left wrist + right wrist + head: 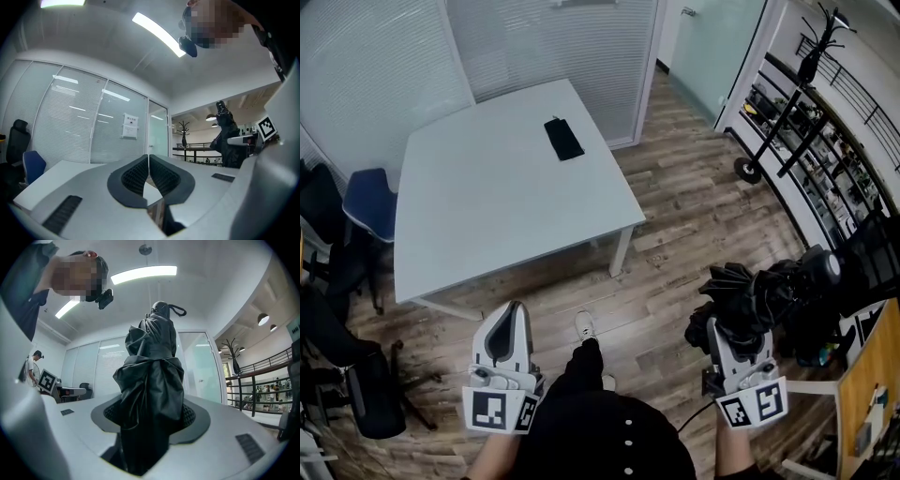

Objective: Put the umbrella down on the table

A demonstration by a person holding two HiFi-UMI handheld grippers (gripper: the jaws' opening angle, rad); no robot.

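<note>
- My right gripper point(733, 328) grasps the folded umbrella point(766, 289) around its bunched fabric, probably to contain the loose folds; it is well short of the table point(487, 197).
- My left gripper point(512, 314) is clenched on nothing.

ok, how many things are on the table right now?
1: a flat black object lying near the far edge of the table. The umbrella is not on it; the right gripper holds it, off to the table's right. Nothing looks hidden.
</note>
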